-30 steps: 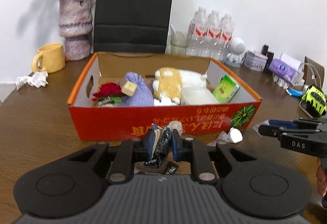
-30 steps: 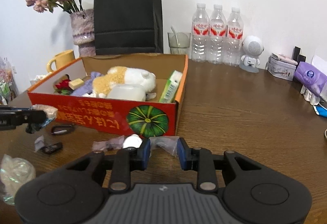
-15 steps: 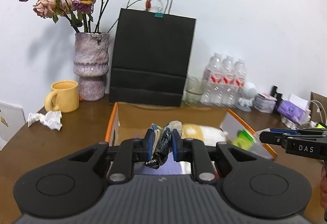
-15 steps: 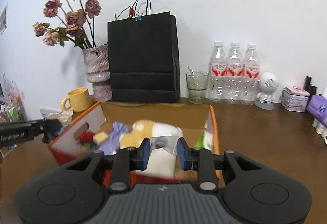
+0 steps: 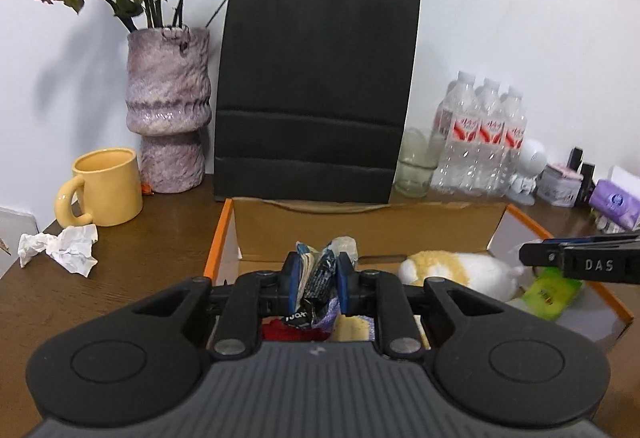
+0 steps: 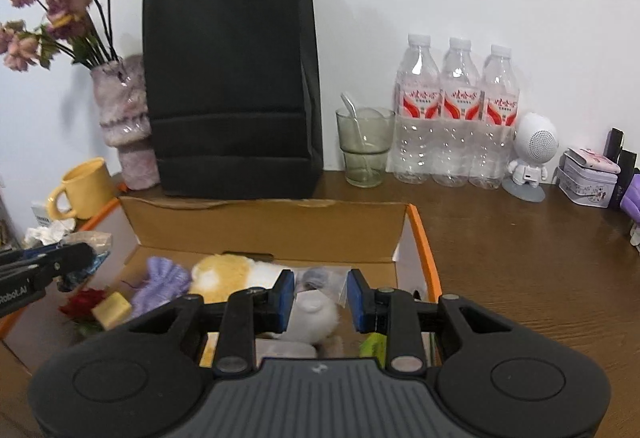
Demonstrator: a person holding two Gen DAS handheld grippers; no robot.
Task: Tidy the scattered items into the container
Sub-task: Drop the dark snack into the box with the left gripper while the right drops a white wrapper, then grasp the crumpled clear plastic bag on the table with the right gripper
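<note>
An orange cardboard box [image 5: 218, 238] [image 6: 424, 238] sits before a black bag. It holds a plush toy [image 5: 456, 272] [image 6: 228, 270], a purple knit piece [image 6: 160, 284], a red flower [image 6: 80, 308], a tan block [image 6: 112, 314] and a green packet [image 5: 550, 296]. My left gripper [image 5: 318, 276] is shut on a bundle of snack wrappers [image 5: 318, 278], above the box's left part. My right gripper [image 6: 320, 296] is shut on a clear plastic bag [image 6: 320, 280], above the box's right part.
Behind the box stand a black paper bag [image 5: 316, 90], a vase of dried roses [image 5: 168, 118], a yellow mug [image 5: 106, 186], a glass [image 6: 364, 146] and three water bottles [image 6: 456, 114]. Crumpled paper [image 5: 60, 248] lies left. A robot speaker [image 6: 532, 154] and tins [image 6: 588, 178] stand right.
Both grippers rose from the table in front of the box and moved forward over it, each still holding its item. The box now lies under them.
</note>
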